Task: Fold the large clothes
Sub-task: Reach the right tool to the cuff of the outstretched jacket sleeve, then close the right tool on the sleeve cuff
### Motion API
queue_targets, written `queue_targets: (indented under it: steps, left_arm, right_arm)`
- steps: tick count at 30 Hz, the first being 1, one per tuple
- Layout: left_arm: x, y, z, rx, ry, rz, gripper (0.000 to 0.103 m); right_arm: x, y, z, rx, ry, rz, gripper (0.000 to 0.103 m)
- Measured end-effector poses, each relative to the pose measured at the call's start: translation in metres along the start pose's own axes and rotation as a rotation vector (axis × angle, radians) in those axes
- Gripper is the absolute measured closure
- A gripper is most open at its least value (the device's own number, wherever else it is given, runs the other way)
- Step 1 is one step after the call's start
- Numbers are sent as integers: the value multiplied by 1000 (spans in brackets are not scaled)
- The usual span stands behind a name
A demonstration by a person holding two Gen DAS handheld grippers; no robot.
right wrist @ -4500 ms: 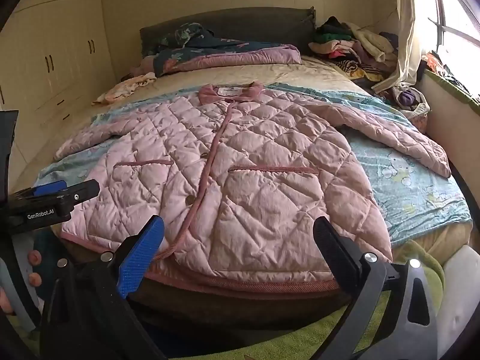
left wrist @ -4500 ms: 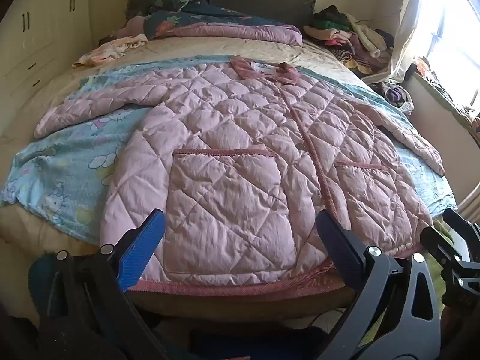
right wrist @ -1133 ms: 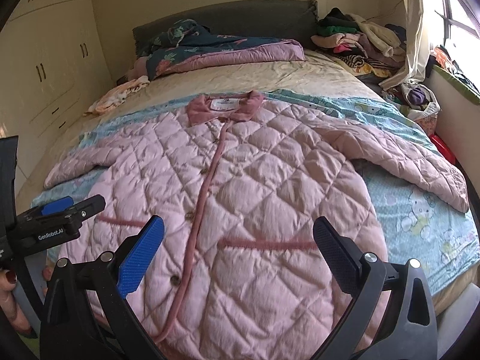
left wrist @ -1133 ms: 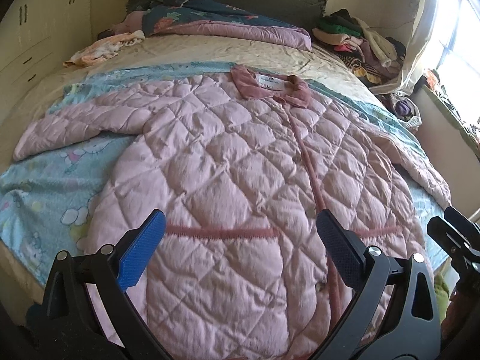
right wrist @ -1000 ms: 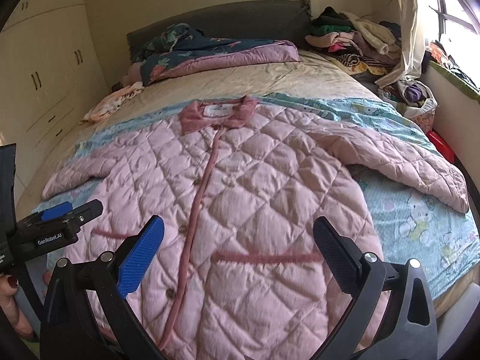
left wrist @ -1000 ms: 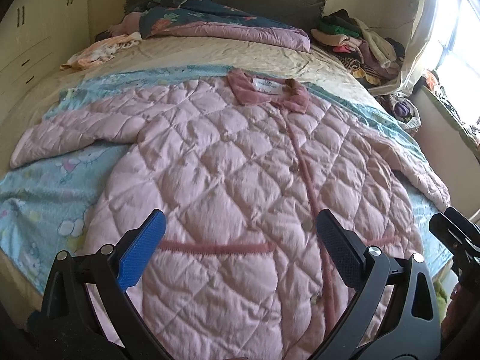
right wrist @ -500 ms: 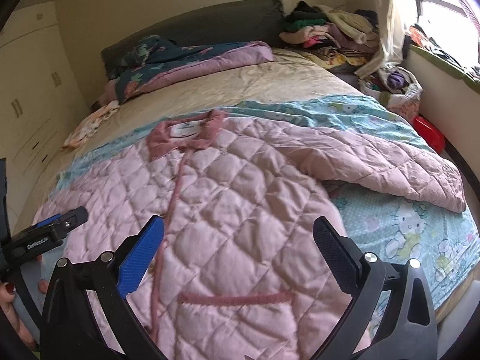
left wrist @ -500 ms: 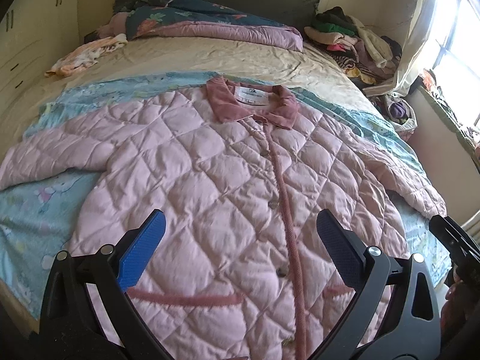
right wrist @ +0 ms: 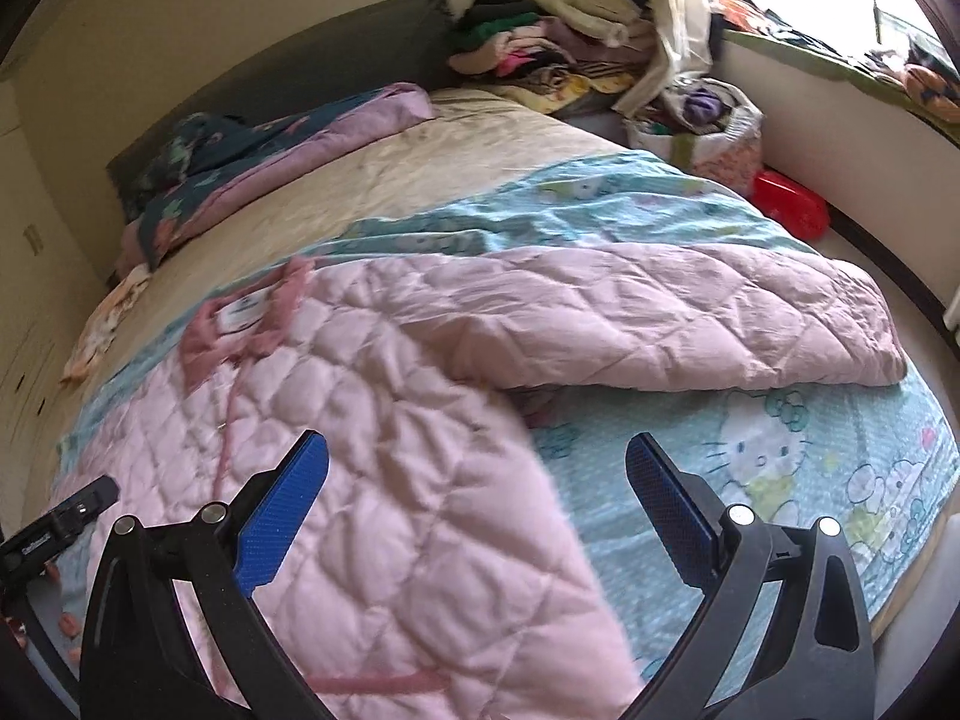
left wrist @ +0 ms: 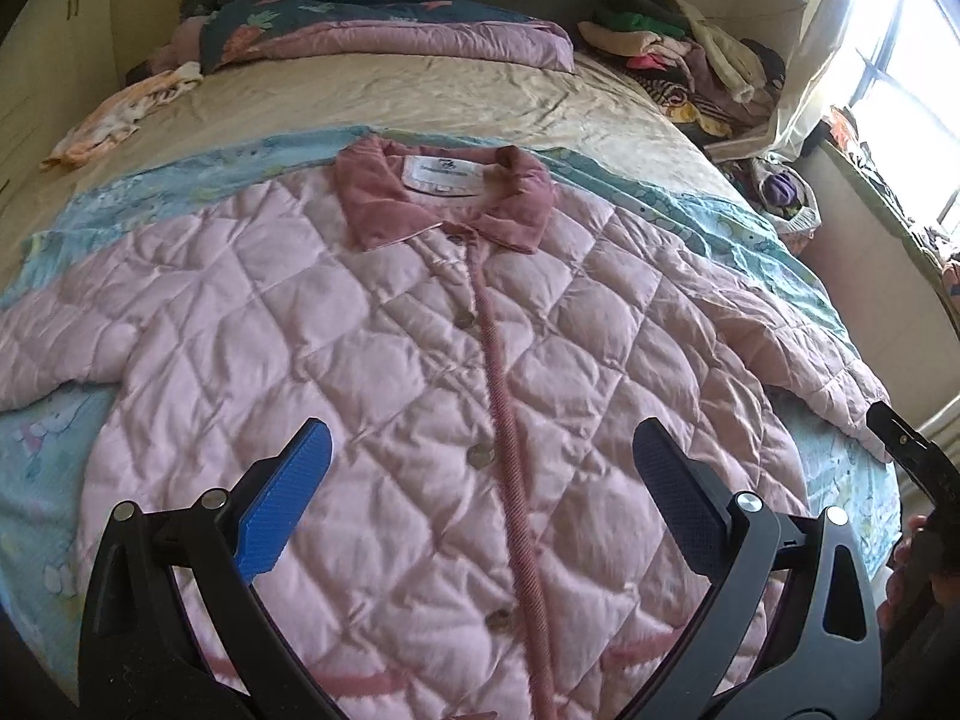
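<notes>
Although the pink quilted jacket [left wrist: 420,372] lies spread front-up and buttoned on the blue cartoon sheet [right wrist: 780,456] across the bed [left wrist: 390,96], no fold shows anywhere on it, so I judge the task to be at its very start: both sleeves, then the body, are left to fold. The left hand-held gripper [left wrist: 480,468] hovers over the chest with its jaws wide and nothing between them; the collar [left wrist: 444,198] sits toward 12 o'clock from it. The right hand-held gripper [right wrist: 477,474] is likewise spread wide and empty, above the jacket's side edge, with the right sleeve [right wrist: 660,324] stretched out toward 1 o'clock.

The hem and the lower pockets drop out of both views at 6 o'clock, behind the gripper bodies. The left sleeve runs off the left wrist view at 9 o'clock, so its cuff is unseen. The right wrist view is blurred over the jacket's front. A clothes pile [left wrist: 690,60] sits at 1 o'clock, too jumbled to tell apart.
</notes>
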State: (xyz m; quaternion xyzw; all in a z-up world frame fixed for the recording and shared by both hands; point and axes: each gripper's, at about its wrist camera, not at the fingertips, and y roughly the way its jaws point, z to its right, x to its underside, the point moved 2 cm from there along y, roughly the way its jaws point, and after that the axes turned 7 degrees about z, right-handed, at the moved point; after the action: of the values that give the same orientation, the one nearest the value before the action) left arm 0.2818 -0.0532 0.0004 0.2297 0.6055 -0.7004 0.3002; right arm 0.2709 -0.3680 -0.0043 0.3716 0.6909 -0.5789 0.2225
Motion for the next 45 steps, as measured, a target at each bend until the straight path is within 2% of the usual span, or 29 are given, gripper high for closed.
queue_targets:
  steps: [8, 14, 27, 36, 40, 41, 42, 43, 45]
  left_arm:
    - [-8, 32, 14, 0, 13, -28, 9]
    - [-13, 51, 23, -38, 56, -12, 9]
    - [-25, 96, 27, -36, 66, -84, 9]
    - [-41, 119, 32, -84, 80, -90, 9]
    - [-46, 127, 32, -96, 78, -87, 9]
    - [-46, 128, 32, -99, 77, -82, 9]
    - [-47, 127, 32, -106, 76, -67, 9]
    - [-49, 125, 32, -111, 73, -47, 9]
    - [-53, 119, 31, -103, 68, -19, 9]
  right_arm:
    - [-7, 32, 60, 108, 111, -23, 4]
    - [-9, 53, 115, 166, 250, -37, 4]
    - [-13, 86, 221, 294, 515, -40, 4]
    - [-14, 102, 285, 336, 697, 5, 4]
    - [-13, 105, 300, 317, 765, 42, 4]
    - [-14, 105, 303, 316, 772, 60, 6]
    - [-14, 104, 305, 314, 774, 75, 16]
    - [-15, 103, 306, 319, 772, 90, 35]
    - [-20, 100, 308, 307, 756, 124, 51]
